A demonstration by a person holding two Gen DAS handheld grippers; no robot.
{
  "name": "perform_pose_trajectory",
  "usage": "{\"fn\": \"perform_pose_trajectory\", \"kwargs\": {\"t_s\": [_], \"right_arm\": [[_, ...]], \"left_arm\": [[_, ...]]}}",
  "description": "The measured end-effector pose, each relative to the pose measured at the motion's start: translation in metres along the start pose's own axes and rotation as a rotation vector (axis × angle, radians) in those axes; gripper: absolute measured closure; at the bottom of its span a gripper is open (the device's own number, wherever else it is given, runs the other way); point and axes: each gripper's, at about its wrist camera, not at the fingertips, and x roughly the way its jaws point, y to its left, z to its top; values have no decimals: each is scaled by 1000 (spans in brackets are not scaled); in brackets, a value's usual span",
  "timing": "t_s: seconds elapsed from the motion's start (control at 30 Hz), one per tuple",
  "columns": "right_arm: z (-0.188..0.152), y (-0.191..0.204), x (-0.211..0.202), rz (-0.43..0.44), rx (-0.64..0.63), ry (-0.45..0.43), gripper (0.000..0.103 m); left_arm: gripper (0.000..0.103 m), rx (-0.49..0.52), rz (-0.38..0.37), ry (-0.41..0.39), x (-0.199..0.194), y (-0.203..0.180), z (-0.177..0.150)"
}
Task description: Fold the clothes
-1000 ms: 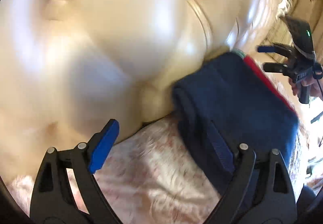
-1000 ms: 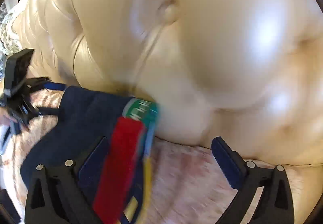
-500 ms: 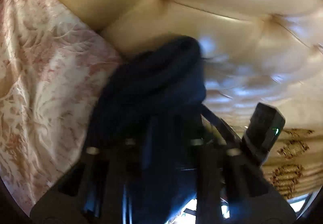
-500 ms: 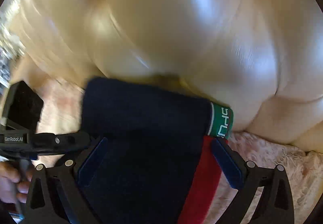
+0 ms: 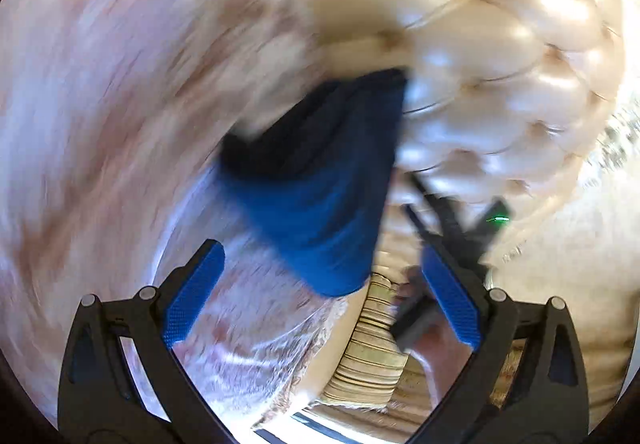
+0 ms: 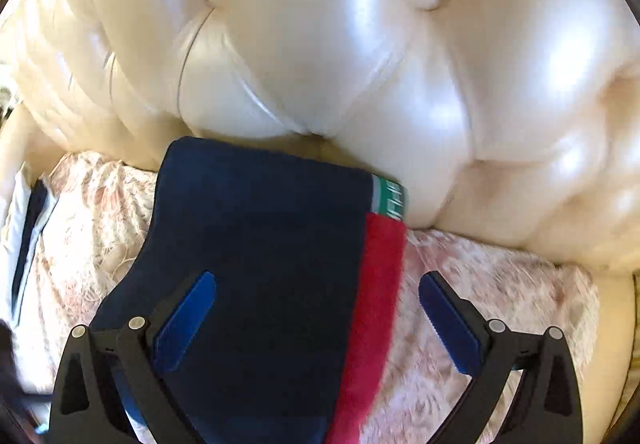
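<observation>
A folded navy garment (image 6: pixel 260 264) with a red stripe (image 6: pixel 376 304) and a green band (image 6: pixel 390 198) lies on the floral bedspread (image 6: pixel 500 284), against the headboard. My right gripper (image 6: pixel 316 320) hovers over it, open, its blue pads wide apart and off the cloth. In the blurred left wrist view the navy garment (image 5: pixel 320 184) lies ahead, its near end reaching between the fingertips of my left gripper (image 5: pixel 322 296). That gripper's jaws are opening and its pads do not touch the cloth. The right gripper (image 5: pixel 452 228) and the hand holding it show on the right.
A cream tufted headboard (image 6: pixel 360 44) rises right behind the garment. A white and navy cloth (image 6: pixel 24 228) lies at the bedspread's left edge. Striped fabric (image 5: pixel 372 356) shows below the bed's edge in the left wrist view.
Half a second ago my left gripper was shut on the navy garment; now it has let go, rolled and pulled back. My right gripper has shifted over the garment, which now lies flat.
</observation>
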Motion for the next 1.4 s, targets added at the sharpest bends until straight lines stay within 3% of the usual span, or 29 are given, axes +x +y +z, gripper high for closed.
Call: {"fn": "perform_pose_trajectory", "kwargs": {"t_s": [0.07, 0.17, 0.37, 0.47, 0.53, 0.63, 0.67, 0.7, 0.73, 0.8, 0.83, 1.03, 1.2, 1.27, 1.33, 1.4], "right_arm": [[-3, -3, -5, 18, -1, 6, 0], [1, -22, -9, 62, -59, 6, 0], [18, -39, 3, 197, -143, -3, 0], [28, -49, 14, 248, -141, 13, 0], [29, -58, 20, 266, -155, 25, 0], [30, -66, 27, 301, -143, 41, 0], [31, -69, 27, 316, -133, 44, 0], [30, -70, 28, 322, -129, 43, 0], [30, -72, 28, 327, -126, 42, 0], [30, -76, 27, 343, -121, 40, 0], [32, -76, 30, 343, -105, 36, 0], [42, -86, 20, 374, -76, 26, 0], [56, -94, -12, 422, -68, -12, 0], [60, -94, -21, 458, -60, -15, 0], [62, -85, -19, 518, -87, 31, 0], [58, -72, -8, 525, -174, 102, 0]], "left_arm": [[4, -65, -9, -4, 21, 19, -17], [4, -82, -77, -56, 57, 22, -36], [4, -121, -103, -186, 79, 12, -37], [4, -121, -53, -249, 88, 3, -36], [4, -177, -41, -277, 95, 5, -38], [6, -136, -14, -310, 104, -6, -39], [7, -124, -1, -307, 106, -10, -38], [18, -113, 13, -295, 106, -13, -37], [37, -103, 26, -283, 106, -15, -35], [66, -79, 53, -260, 106, -22, -33], [72, -58, 65, -251, 103, -26, -33], [78, 9, 83, -193, 69, -54, -36], [78, 107, 104, -100, 10, -67, -53], [78, 142, 120, -44, -11, -55, -57], [78, 157, 169, 4, -22, -24, -51], [78, 179, 171, 44, -23, -2, -41]]}}
